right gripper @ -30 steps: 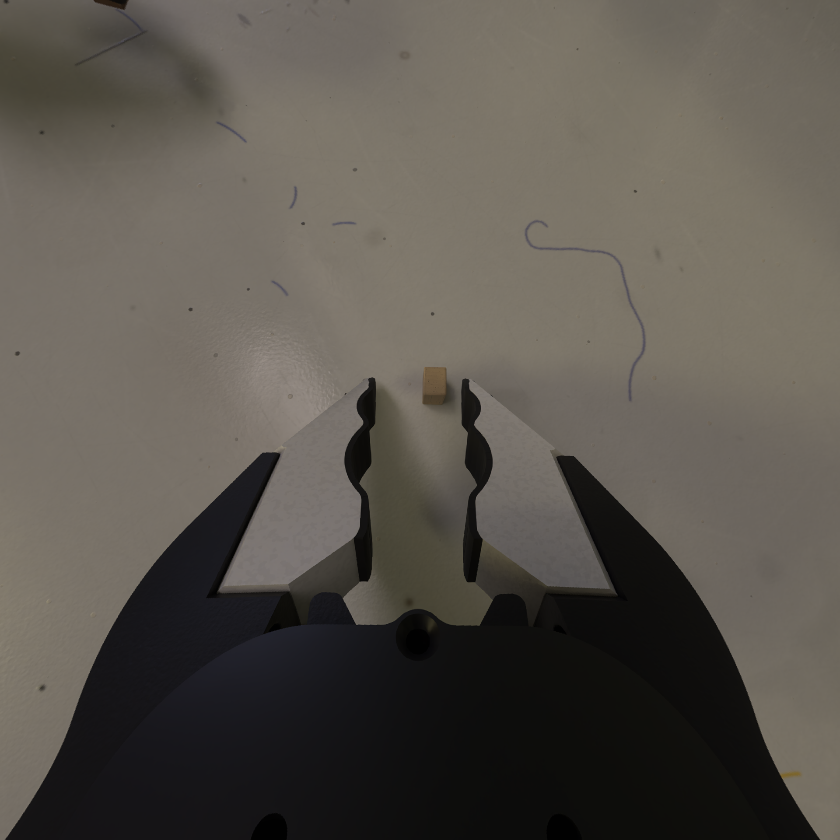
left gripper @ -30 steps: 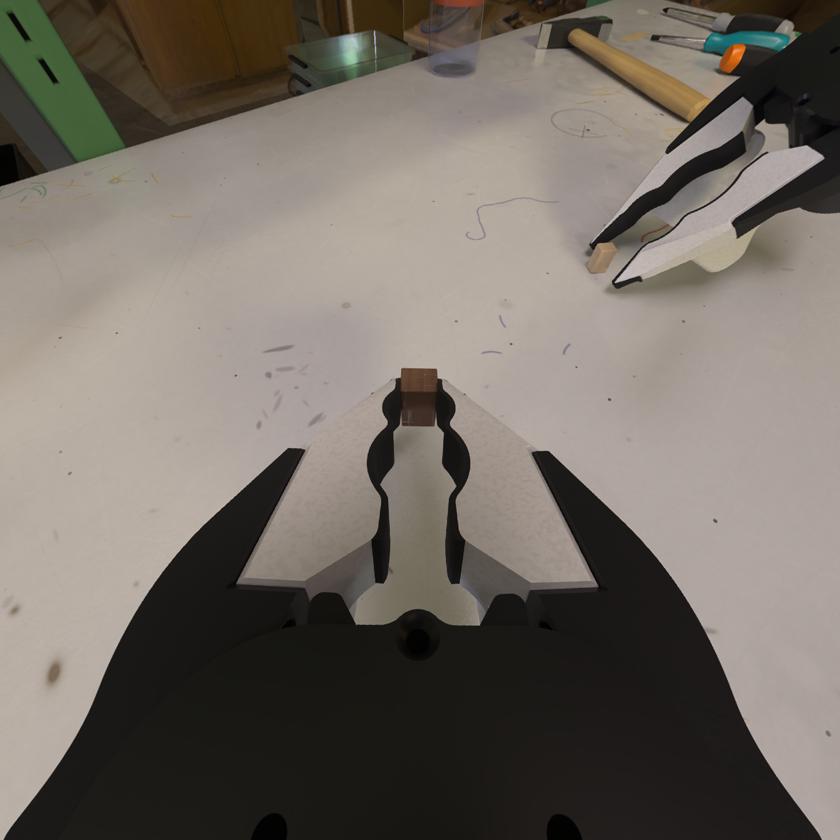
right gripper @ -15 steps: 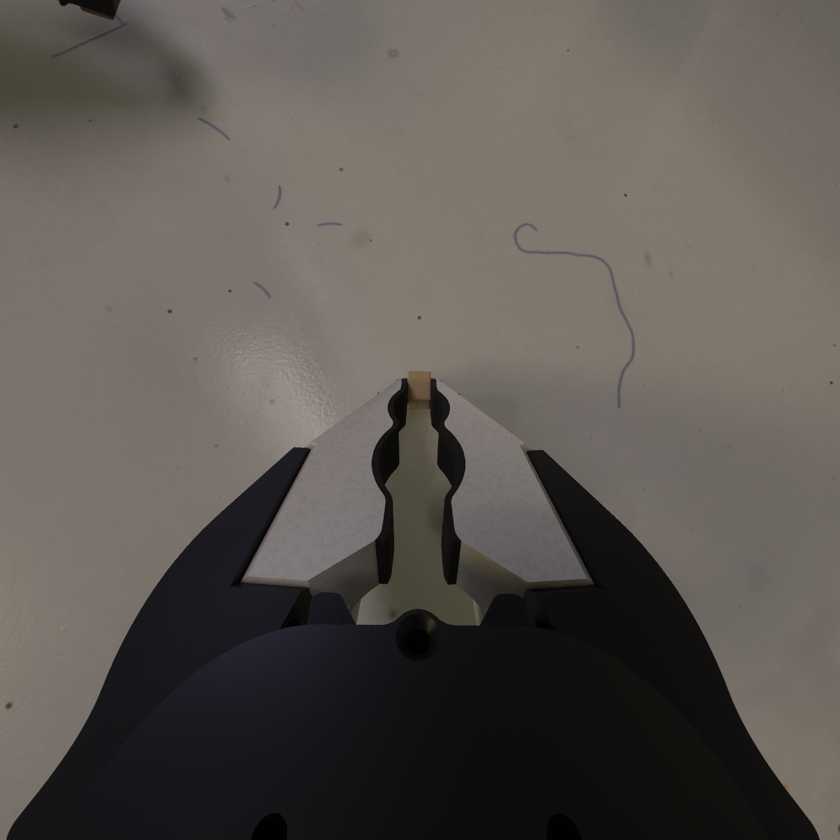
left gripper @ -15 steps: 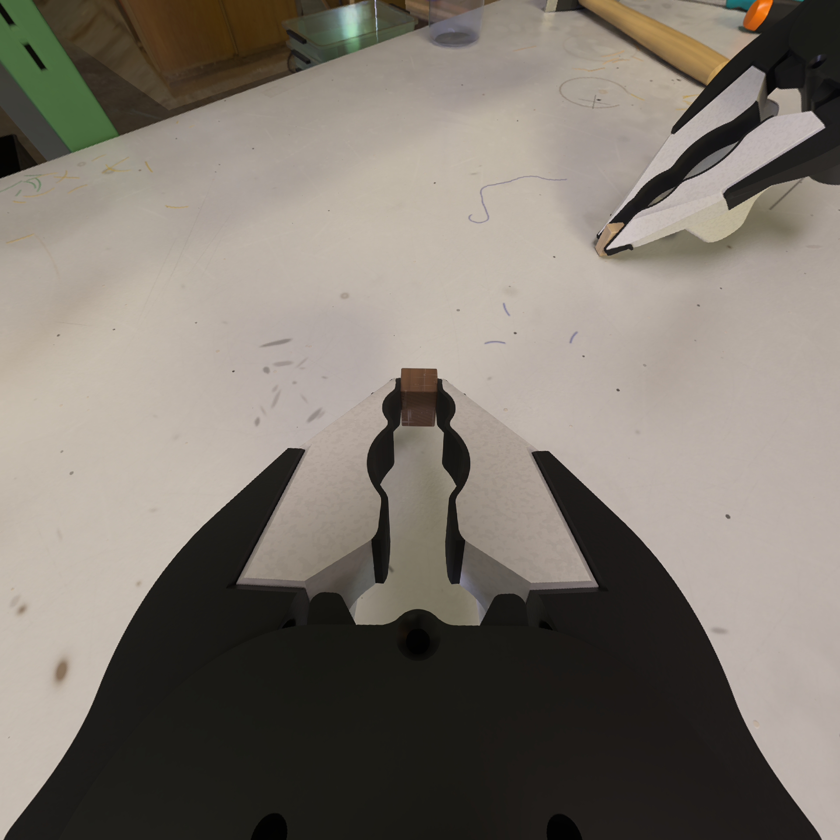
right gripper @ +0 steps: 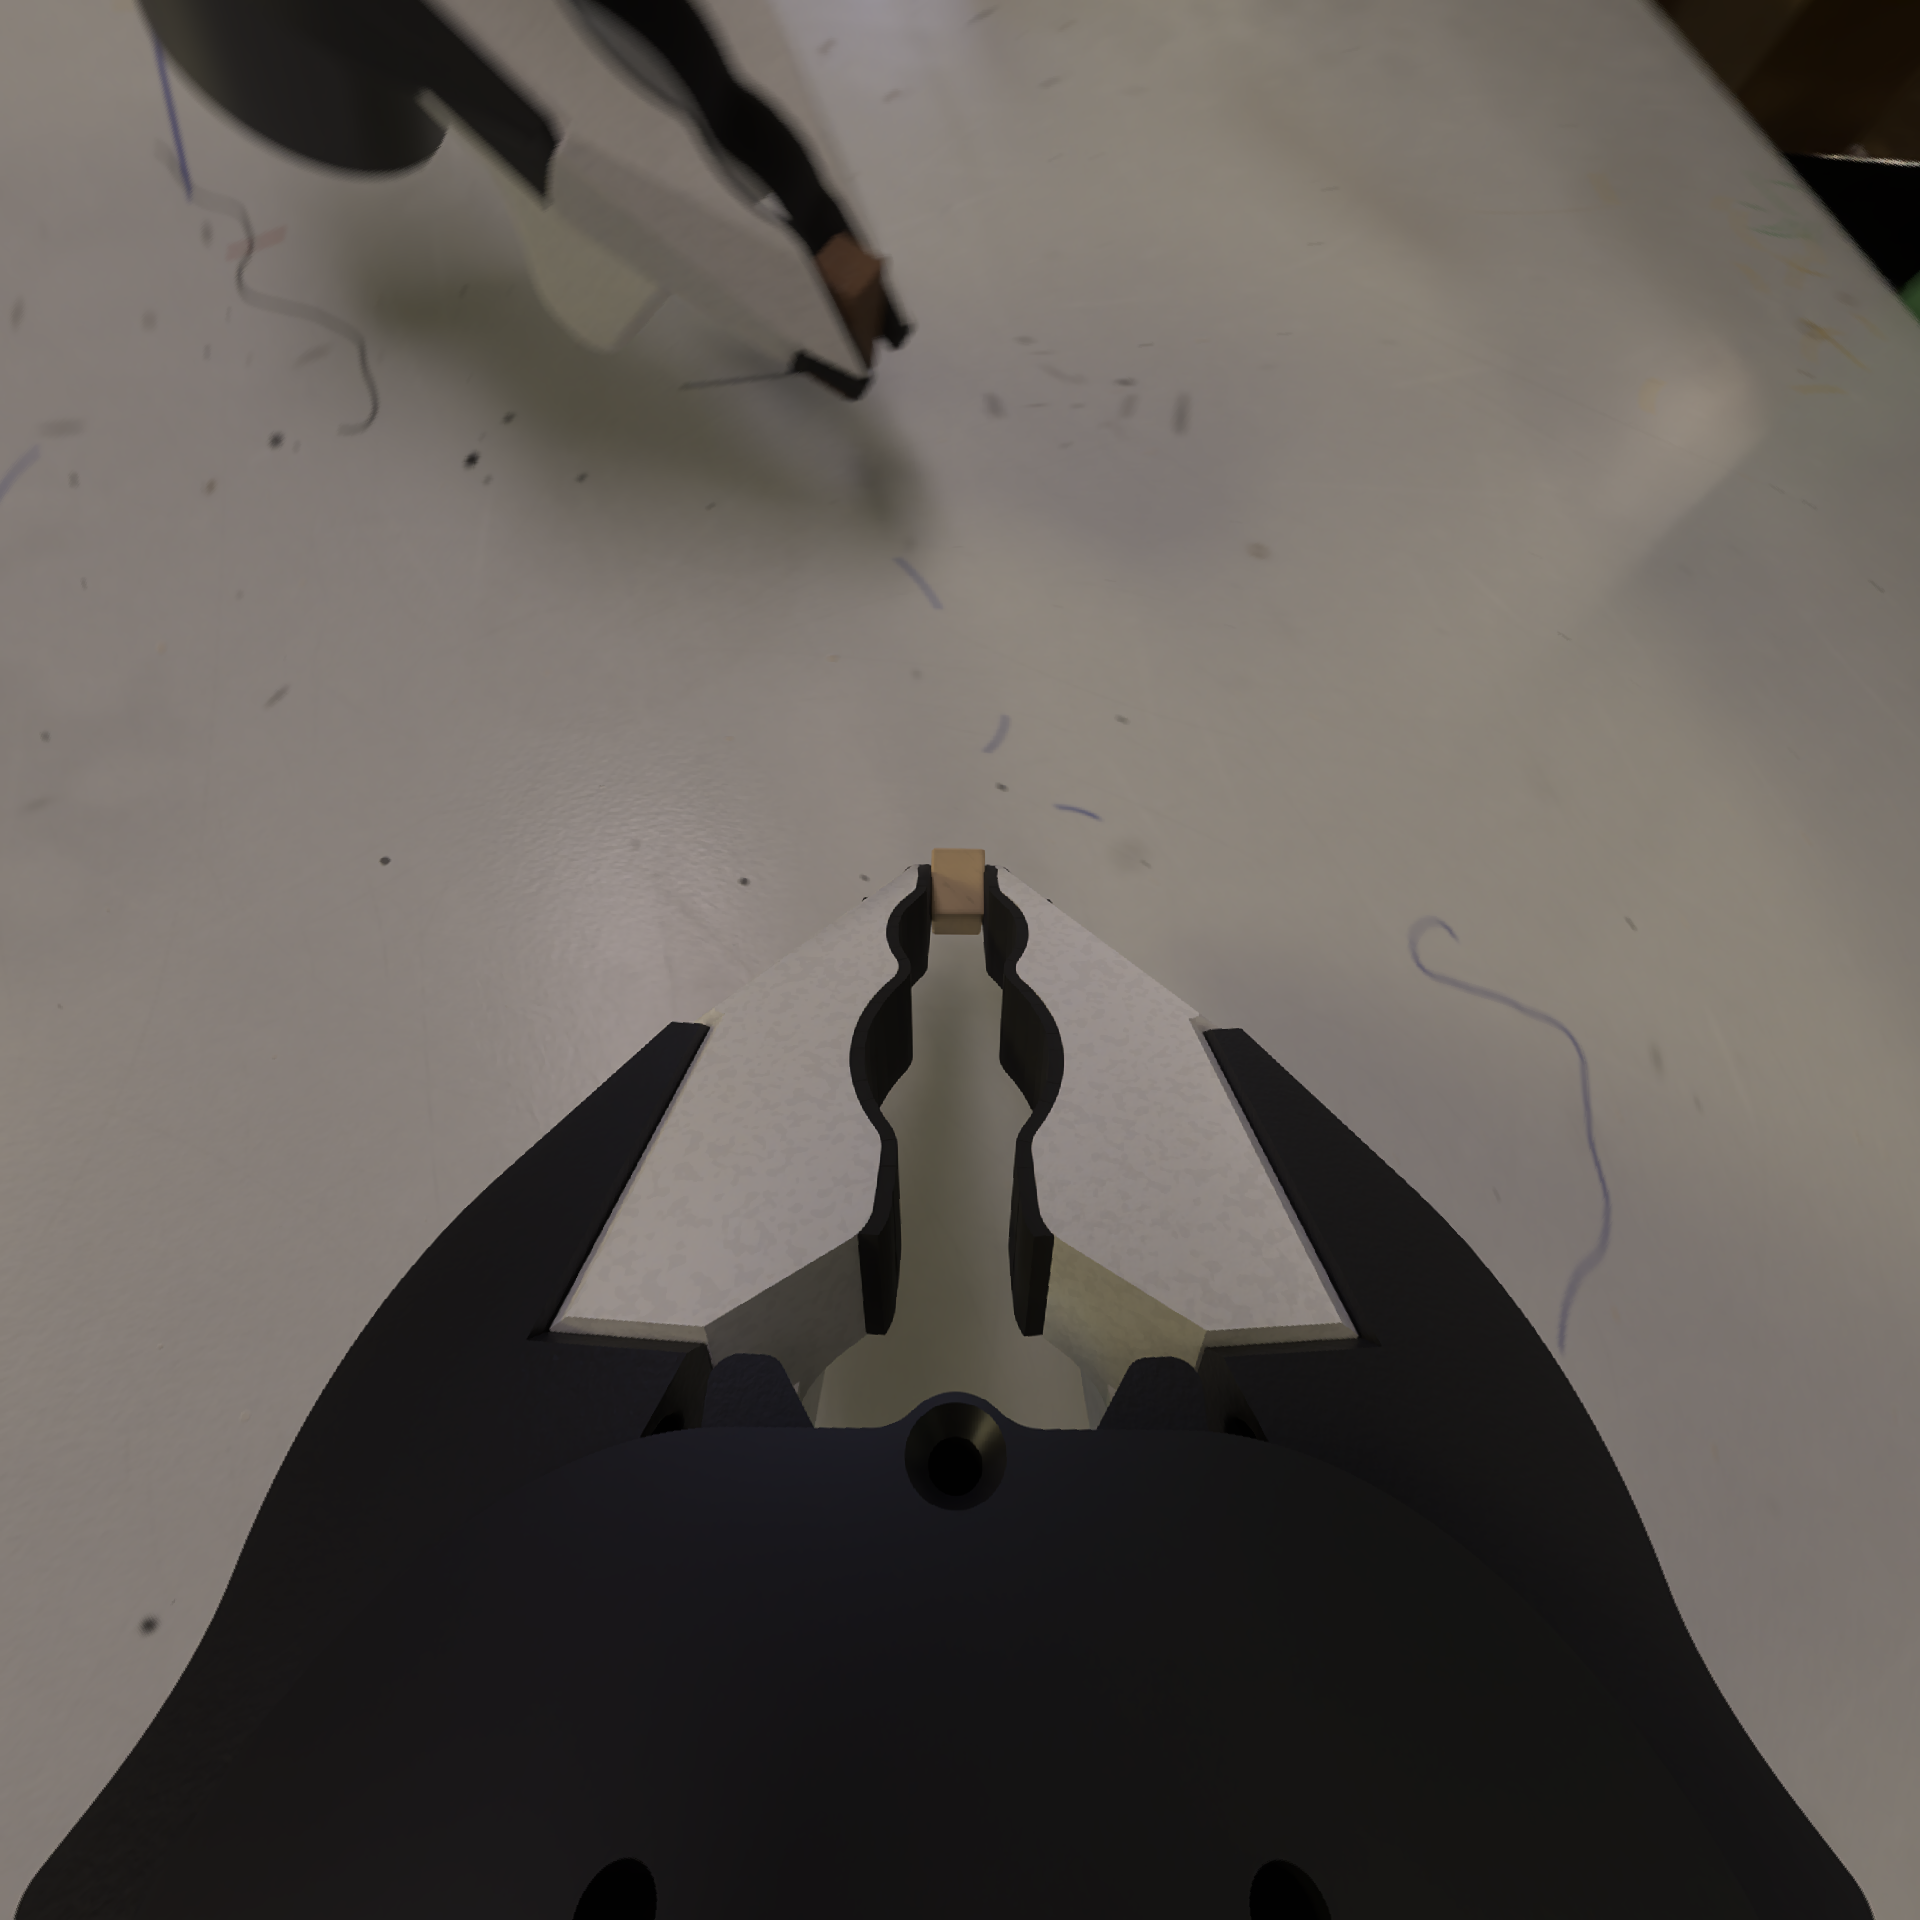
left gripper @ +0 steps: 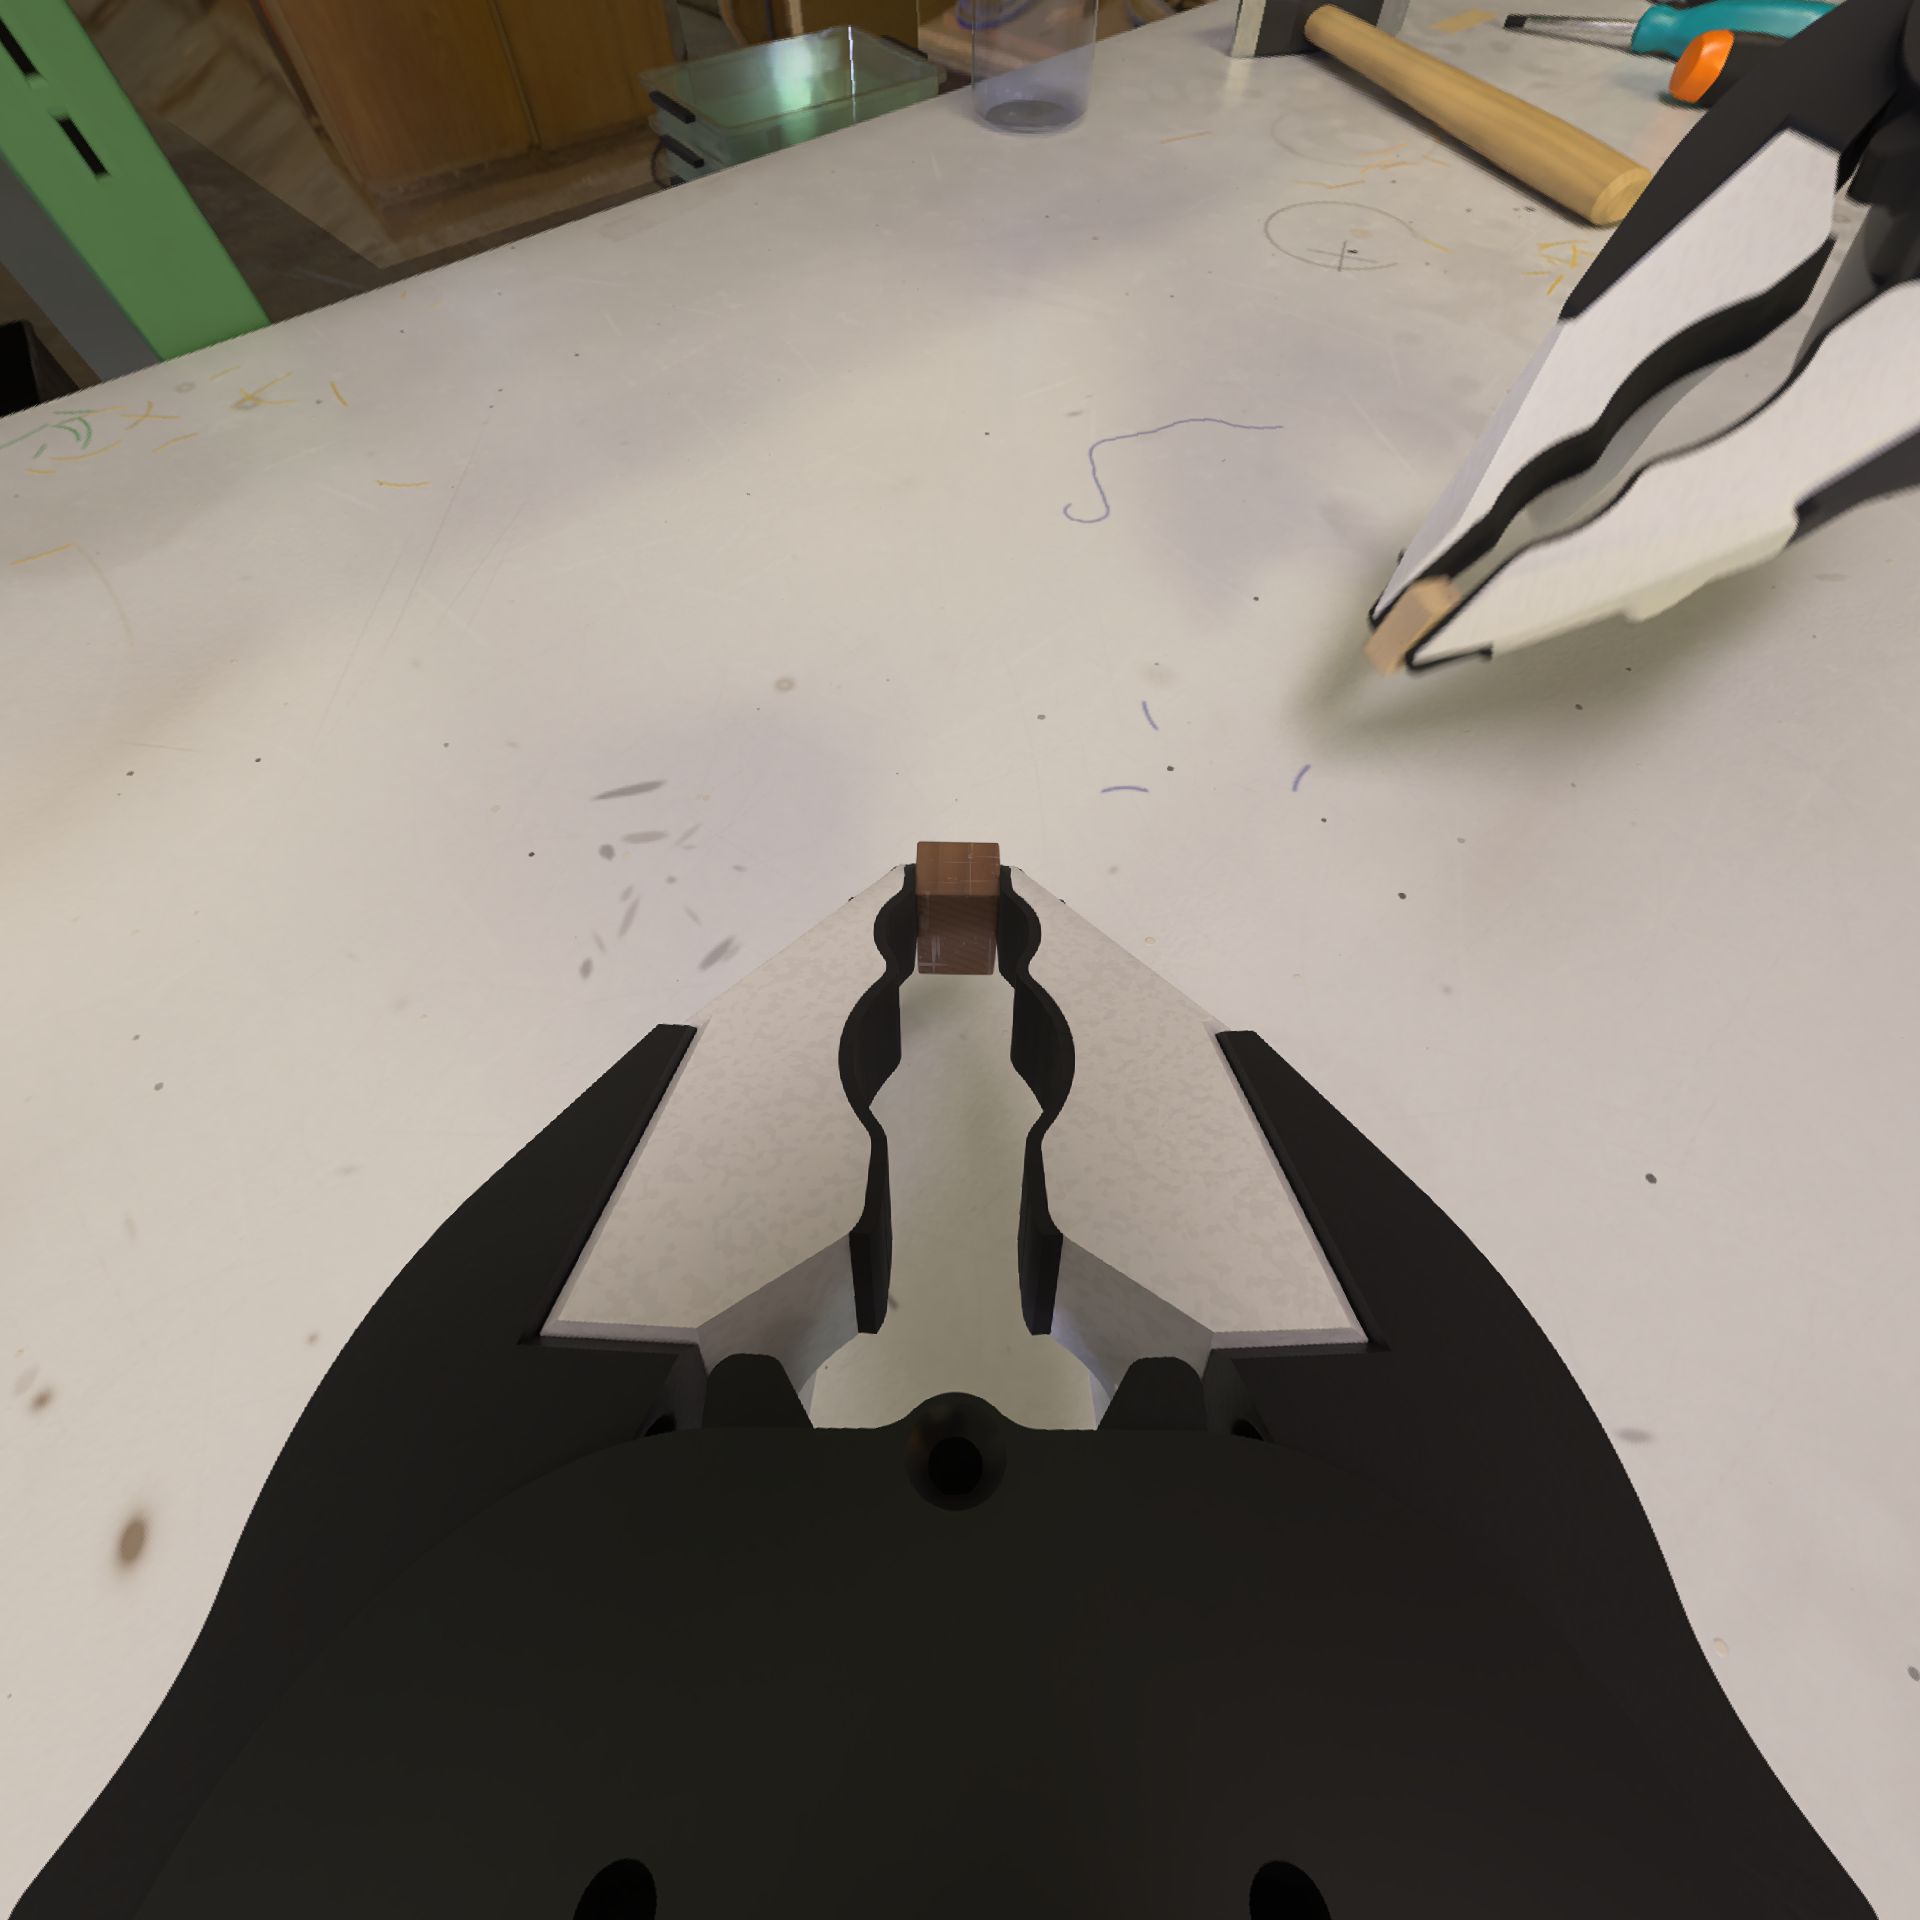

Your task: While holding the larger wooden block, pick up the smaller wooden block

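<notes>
My left gripper is shut on the larger, dark brown wooden block and holds it above the white table. My right gripper is shut on the smaller, pale wooden block and holds it off the table. In the left wrist view the right gripper shows at the right, tilted down, with the pale block at its tips. In the right wrist view the left gripper shows at the top left, blurred, with the brown block.
A wooden-handled hammer, a teal and orange tool and a clear cup lie at the table's far edge. A glass tray and a green frame stand beyond the far edge.
My right gripper closed on the pale block, lifted it off the table and swung so that the left gripper came into its view. My left gripper kept its hold on the brown block.
</notes>
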Robot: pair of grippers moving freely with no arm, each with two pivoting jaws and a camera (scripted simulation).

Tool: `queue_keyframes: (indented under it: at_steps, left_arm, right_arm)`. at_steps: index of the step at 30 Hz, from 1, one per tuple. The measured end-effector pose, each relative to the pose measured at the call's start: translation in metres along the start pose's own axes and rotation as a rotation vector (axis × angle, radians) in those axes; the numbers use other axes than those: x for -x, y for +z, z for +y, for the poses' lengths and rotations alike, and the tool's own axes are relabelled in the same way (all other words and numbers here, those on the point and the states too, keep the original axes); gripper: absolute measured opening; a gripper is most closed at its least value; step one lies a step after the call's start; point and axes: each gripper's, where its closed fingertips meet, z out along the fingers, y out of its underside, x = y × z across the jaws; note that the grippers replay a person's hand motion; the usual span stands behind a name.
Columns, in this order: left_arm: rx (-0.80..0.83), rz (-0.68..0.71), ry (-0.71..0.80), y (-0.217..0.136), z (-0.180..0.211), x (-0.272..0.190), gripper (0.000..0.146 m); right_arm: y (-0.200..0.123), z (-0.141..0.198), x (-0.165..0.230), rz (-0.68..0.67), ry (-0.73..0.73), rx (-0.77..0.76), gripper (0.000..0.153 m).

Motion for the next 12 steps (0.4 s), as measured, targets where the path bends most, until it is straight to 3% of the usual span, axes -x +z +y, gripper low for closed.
queue_keyframes:
  at_steps: [6,12]
  left_arm:
    - [0.002,-0.004,0.008,0.0,0.0,0.0,0.014]
    - [-0.008,-0.002,0.003,-0.001,-0.001,0.0,0.014]
  right_arm:
    - [0.041,-0.004,0.031,-0.145,-0.144,0.159,0.009]
    - [0.053,-0.011,0.039,-0.238,-0.192,0.19,0.009]
